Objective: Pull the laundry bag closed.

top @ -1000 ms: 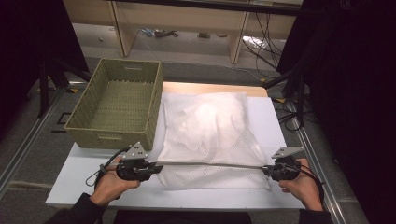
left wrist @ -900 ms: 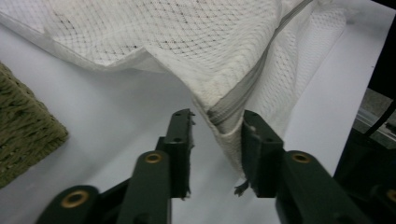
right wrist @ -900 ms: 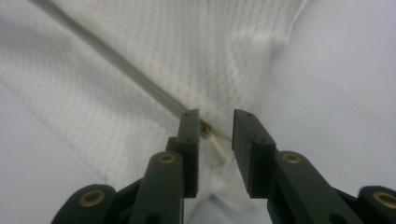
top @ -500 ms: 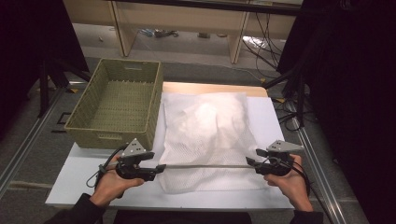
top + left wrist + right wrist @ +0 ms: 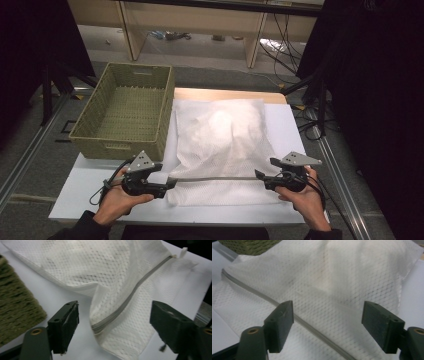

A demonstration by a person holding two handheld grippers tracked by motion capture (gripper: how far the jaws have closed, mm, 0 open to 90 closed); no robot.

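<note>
Mesh bag: white mesh bag (image 5: 222,145) lies flat on the white table (image 5: 85,192), just right of the basket, bulging in the middle where something pale sits inside. I see it in the left gripper view (image 5: 120,277) and the right gripper view (image 5: 342,277) too.
Zipper: grey zipper (image 5: 215,178) runs straight across the bag's near edge, from one gripper to the other. In the left gripper view its end (image 5: 112,316) curls up between my jaws without touching either pad; in the right gripper view it (image 5: 294,317) crosses the gap low down.
Left gripper: left gripper (image 5: 167,186) lies level, pointing right at the zipper's left end. Jaws released and wide apart; they have just been opening, with the zipper end between them but not pinched.
Left hand: my left hand (image 5: 117,197) wraps the gripper body from below, forearm coming in from the bottom edge, cable looping off to the left.
Right gripper: right gripper (image 5: 259,175) lies level, pointing left at the zipper's right end. Jaws released, standing wide; they have just been opening, mesh and zipper under the gap, no pad pressing.
Right hand: my right hand (image 5: 300,195) cups the gripper from below and behind, wrist angled inward.
Basket: green woven basket (image 5: 100,142) sits at the table's left rear corner, touching the bag's left edge.
</note>
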